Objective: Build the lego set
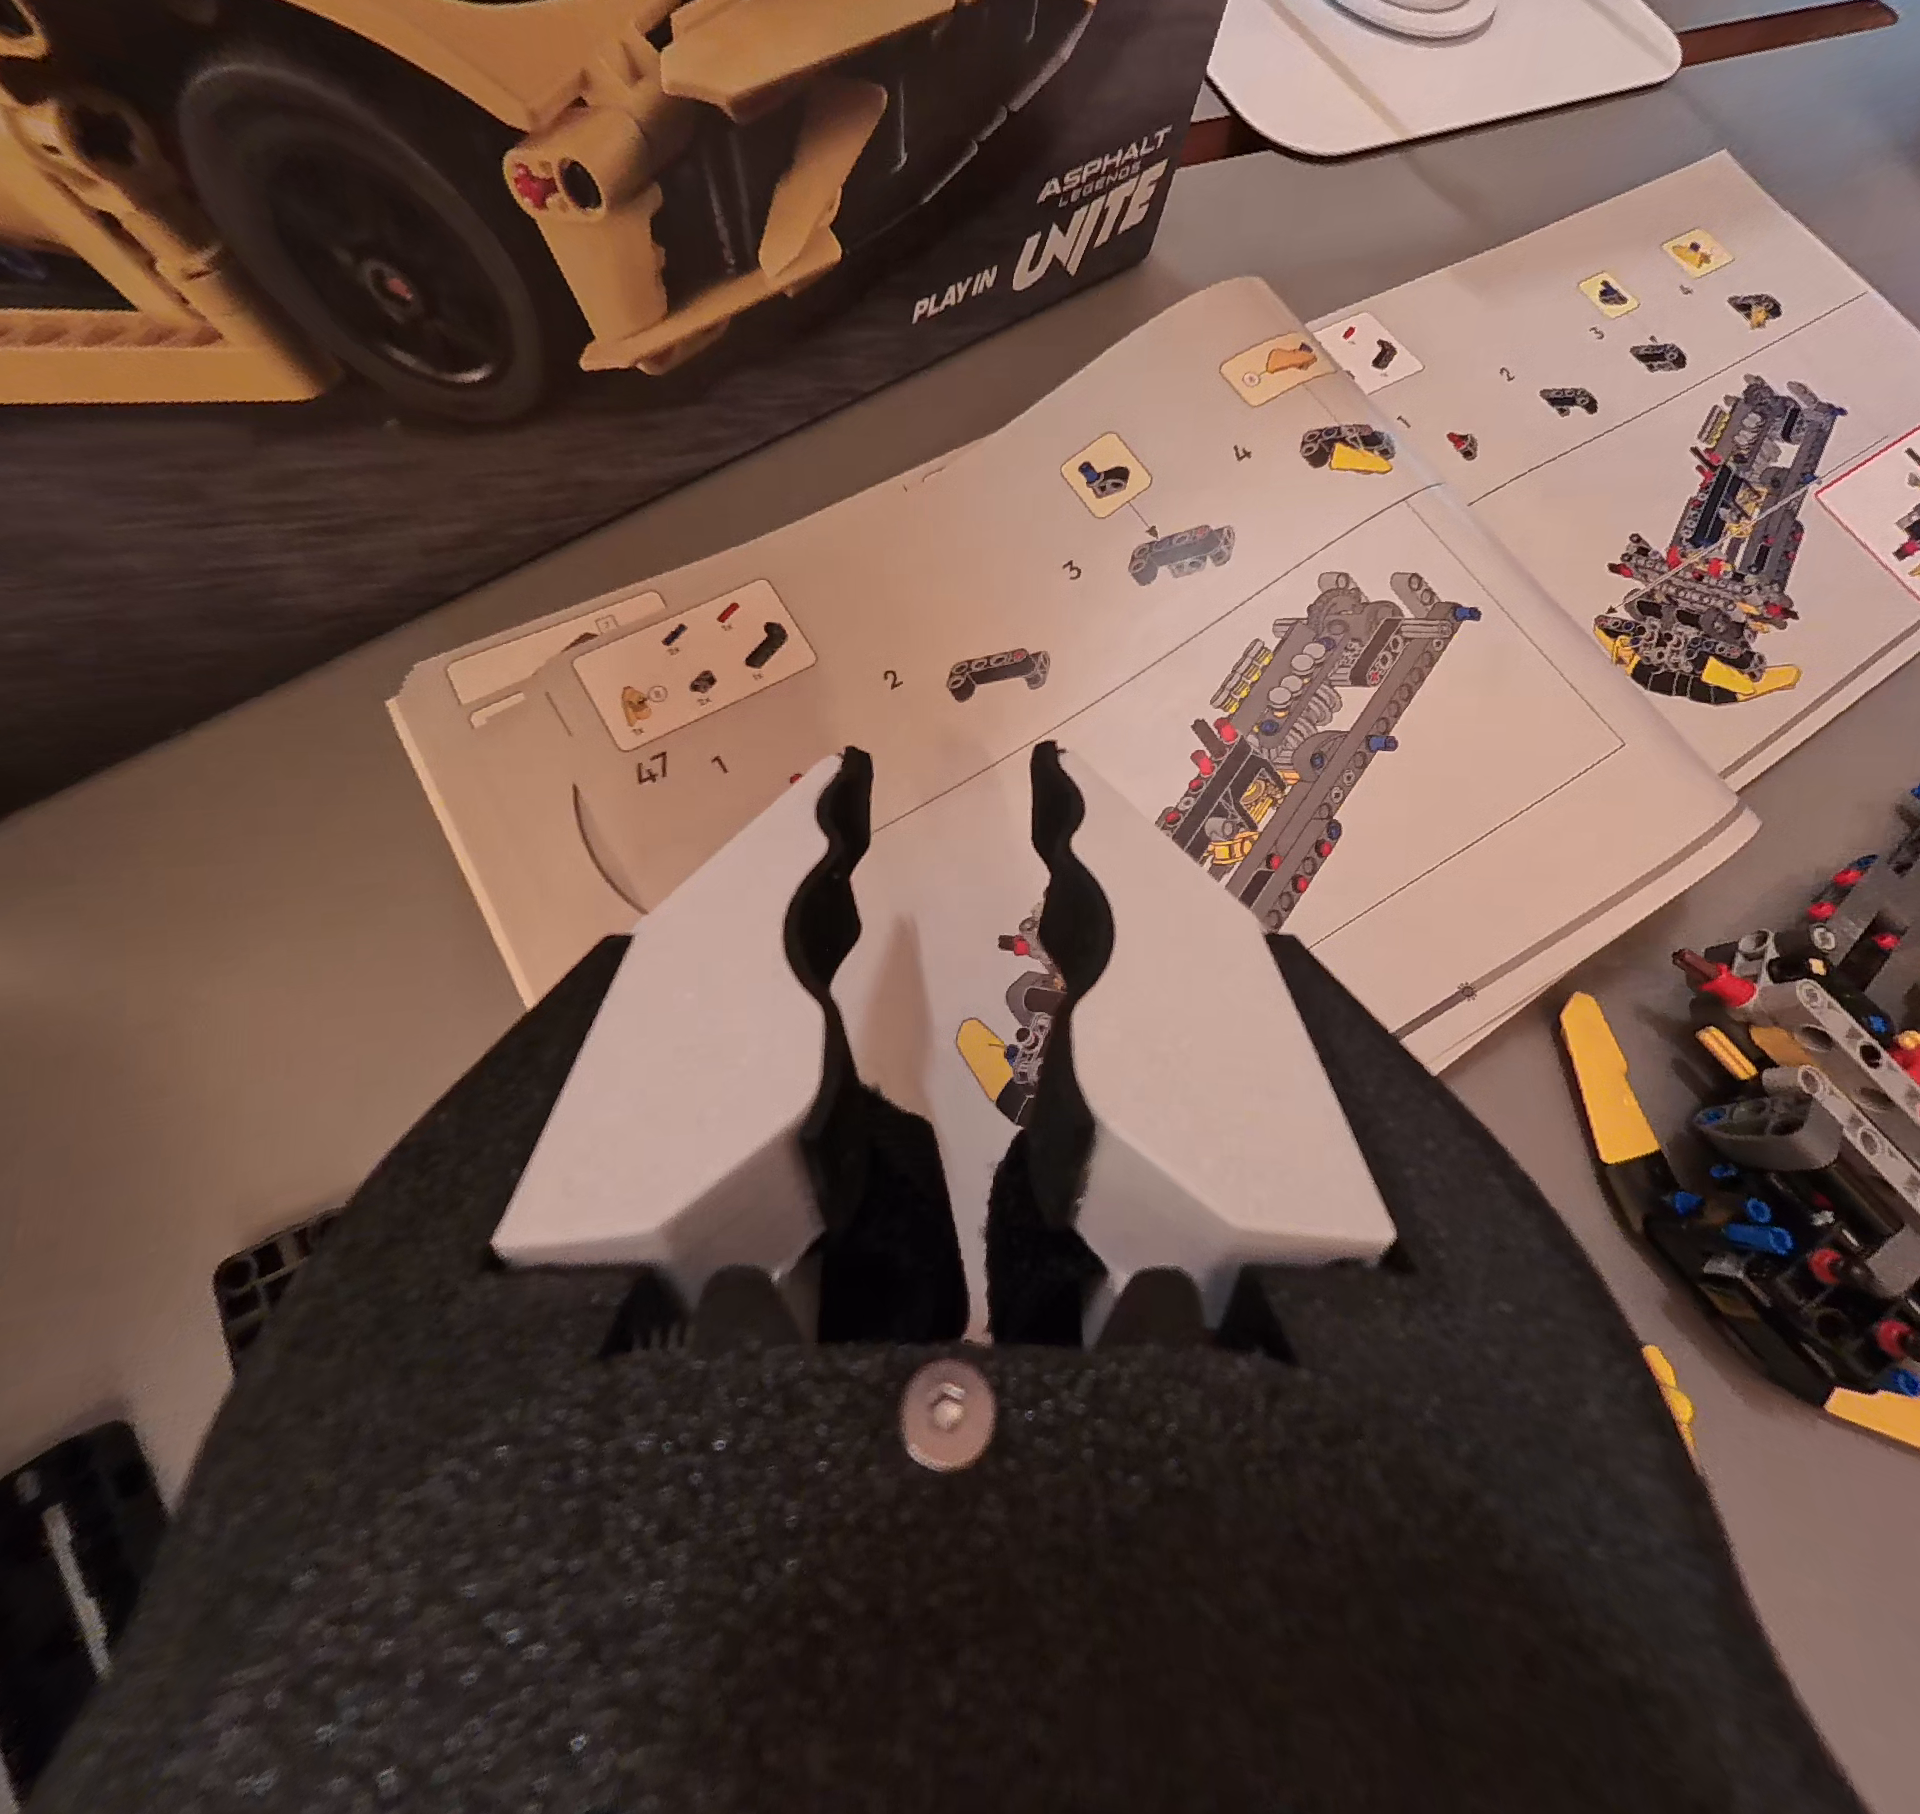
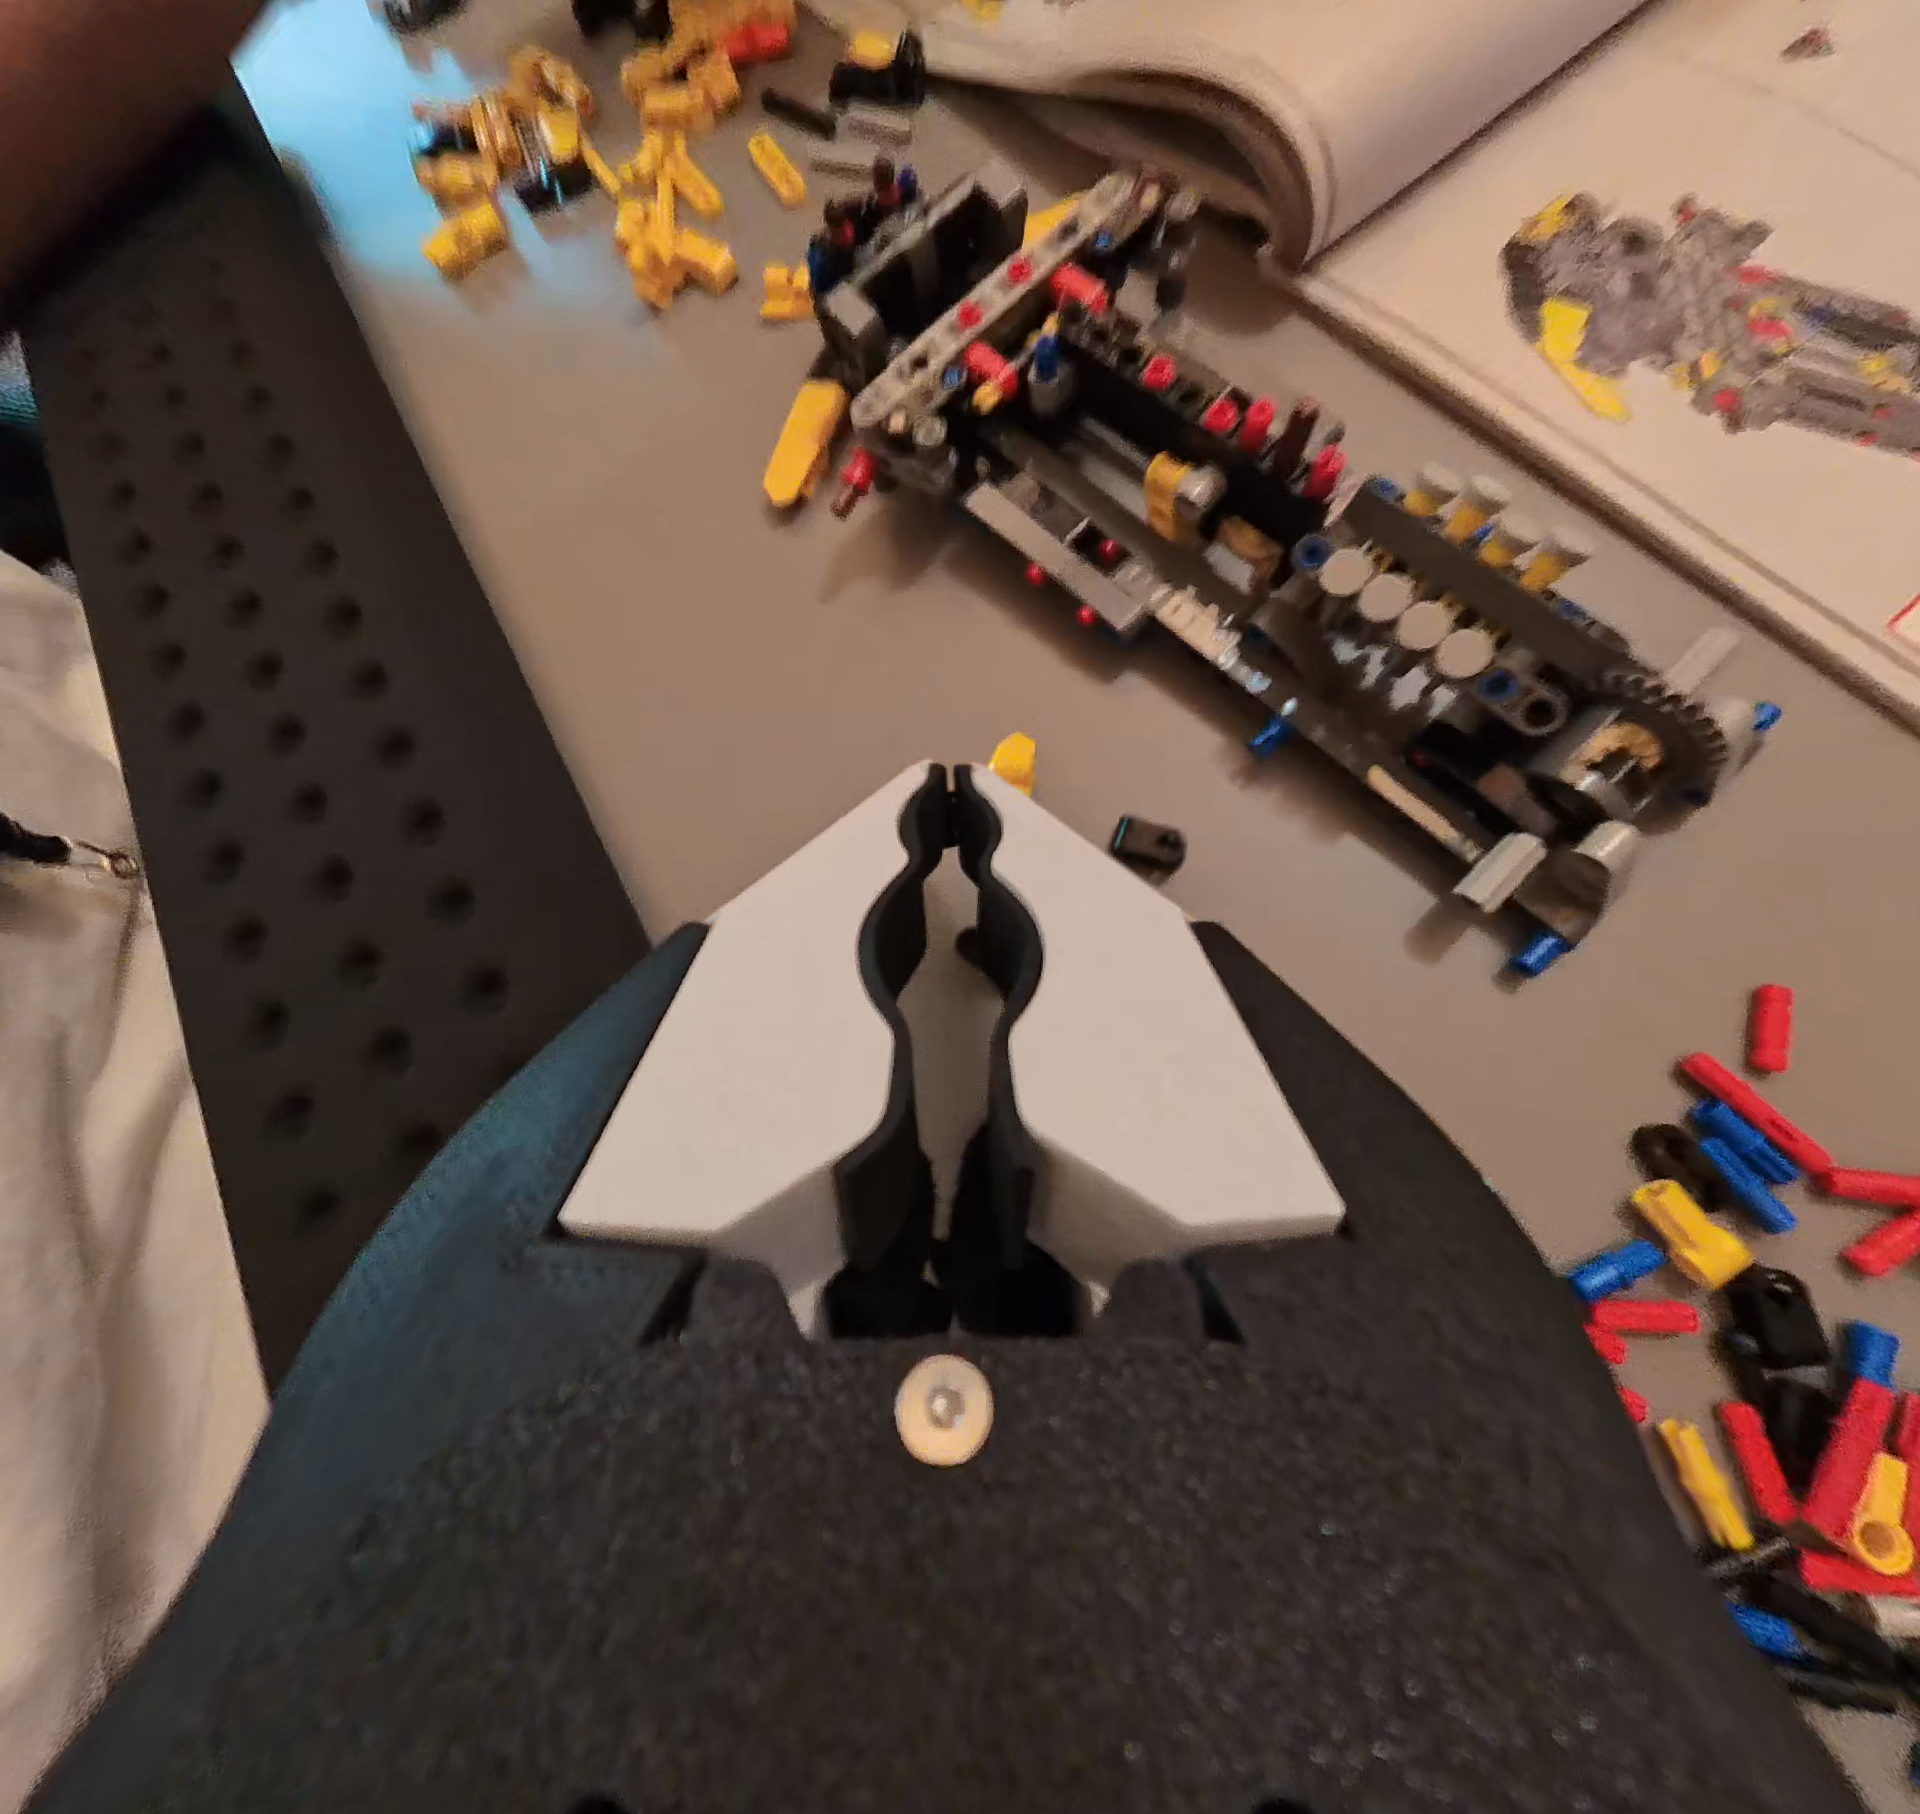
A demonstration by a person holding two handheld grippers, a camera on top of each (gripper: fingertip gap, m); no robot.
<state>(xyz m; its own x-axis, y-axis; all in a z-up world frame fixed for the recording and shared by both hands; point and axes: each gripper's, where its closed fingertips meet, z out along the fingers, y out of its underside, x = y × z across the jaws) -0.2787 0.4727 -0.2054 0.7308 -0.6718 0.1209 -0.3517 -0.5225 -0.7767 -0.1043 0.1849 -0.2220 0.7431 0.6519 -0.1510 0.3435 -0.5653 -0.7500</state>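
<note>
Partly cut off at the frame edge, the half-built model (image 1: 1808, 1141) lies beside the open booklet (image 1: 1039, 725), under the spread, empty left gripper (image 1: 948, 767). Right gripper (image 2: 952, 777) is pinched closed; whether it grips anything is hidden in blur

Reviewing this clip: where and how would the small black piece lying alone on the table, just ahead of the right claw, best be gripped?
Probably across its two long sides, coming straight down from above. The small black piece lies flat on the table, apart from the half-built car frame, so there is free room around it. The right claw is shut at the tips and would need to open first.
</note>
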